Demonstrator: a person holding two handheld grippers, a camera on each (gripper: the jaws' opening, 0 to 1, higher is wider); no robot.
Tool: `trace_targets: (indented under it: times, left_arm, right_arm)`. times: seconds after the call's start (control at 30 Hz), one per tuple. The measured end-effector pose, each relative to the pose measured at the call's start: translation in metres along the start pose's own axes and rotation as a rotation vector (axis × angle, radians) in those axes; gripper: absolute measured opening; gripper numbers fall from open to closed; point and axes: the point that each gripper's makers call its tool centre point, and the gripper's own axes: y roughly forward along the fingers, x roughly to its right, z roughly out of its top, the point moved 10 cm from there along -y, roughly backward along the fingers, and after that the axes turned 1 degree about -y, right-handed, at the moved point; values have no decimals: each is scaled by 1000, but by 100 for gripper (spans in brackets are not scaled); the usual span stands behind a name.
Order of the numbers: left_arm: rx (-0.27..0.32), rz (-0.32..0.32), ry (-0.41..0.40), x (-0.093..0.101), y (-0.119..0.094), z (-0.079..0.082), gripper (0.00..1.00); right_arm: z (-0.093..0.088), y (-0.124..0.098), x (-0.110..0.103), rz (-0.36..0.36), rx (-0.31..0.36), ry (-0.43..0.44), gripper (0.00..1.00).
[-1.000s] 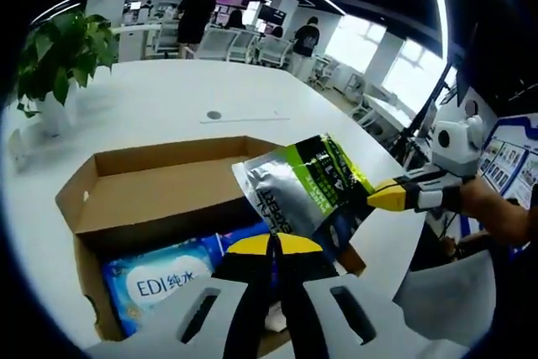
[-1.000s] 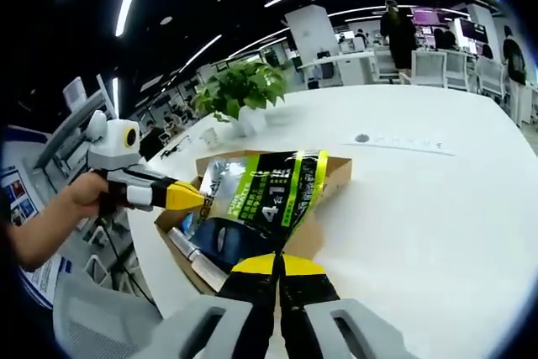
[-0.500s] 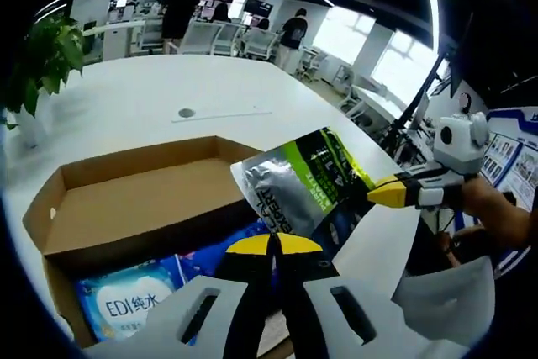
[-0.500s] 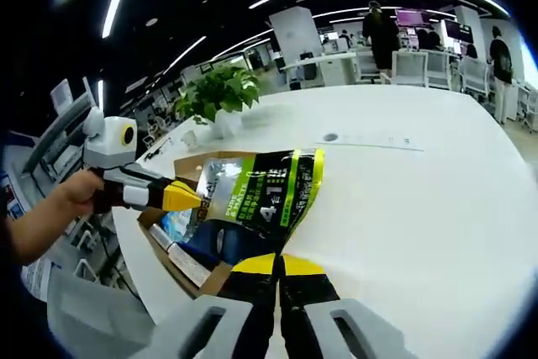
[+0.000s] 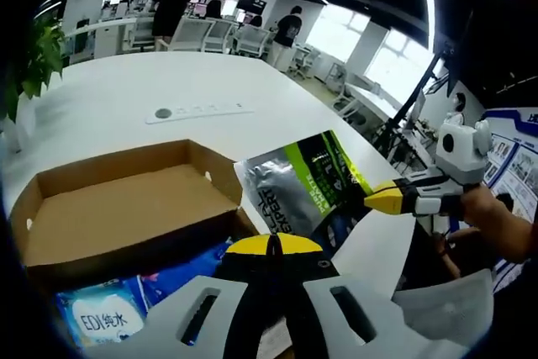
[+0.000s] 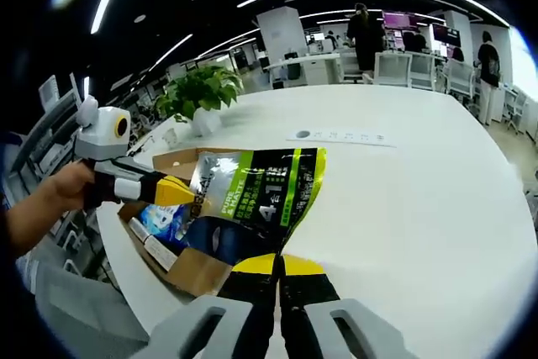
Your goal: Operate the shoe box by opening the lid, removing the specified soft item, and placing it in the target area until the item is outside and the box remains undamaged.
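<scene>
The blue packet (image 5: pixel 99 319) in the box reads "EDI 纯水"; the green-and-silver pouch (image 6: pixel 256 199) shows "4".

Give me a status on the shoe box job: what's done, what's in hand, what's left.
Done: the shoe box is open, its lid folded back. In hand: the green and silver pouch is lifted over the box's edge, with the right gripper shut on its lower edge and the left gripper at its other side. Left: setting it down on the white table.
</scene>
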Motion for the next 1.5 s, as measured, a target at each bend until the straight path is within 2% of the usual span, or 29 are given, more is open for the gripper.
trace_targets:
  times: [0.53,0.97,1.23,1.5]
  left_arm:
    - [-27,-10,19,12,34,4,0]
    - [-92,12,64,16,65,7,0]
    - [-152,66,199,20,80,8,0]
    - [-251,102,367,23,95,7,0]
  right_arm:
    - [-6,-2,26,-70,-13,21,0]
    - [-15,6,49,-114,-24,36,0]
    - [-23,14,55,-140,-19,42,0]
    - [-29,21,62,-153,-18,46,0]
